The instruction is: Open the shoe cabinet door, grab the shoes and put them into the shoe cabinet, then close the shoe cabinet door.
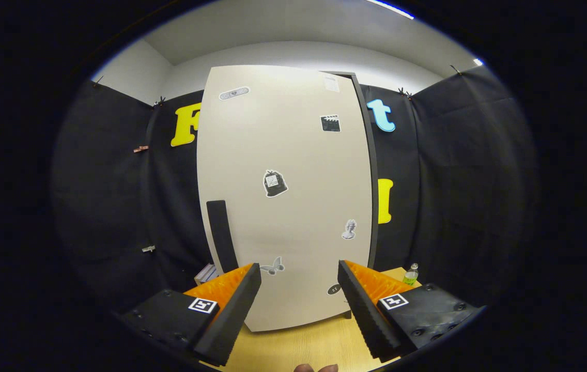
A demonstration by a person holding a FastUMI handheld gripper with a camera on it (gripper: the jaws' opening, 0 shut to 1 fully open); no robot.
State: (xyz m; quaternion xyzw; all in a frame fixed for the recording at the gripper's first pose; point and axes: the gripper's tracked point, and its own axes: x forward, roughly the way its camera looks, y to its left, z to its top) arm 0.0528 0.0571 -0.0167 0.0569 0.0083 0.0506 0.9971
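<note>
Jaws (298, 305) are held wide apart with nothing between them, squared to the shut shoe cabinet door (283, 196) just ahead on the counter (293, 346), whose dark handle (221, 235) lies beyond the left finger.

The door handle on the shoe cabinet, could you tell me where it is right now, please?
In the gripper view, the dark vertical handle sits low on the left of the closed cabinet door, just beyond the open gripper and above its left finger.
</note>
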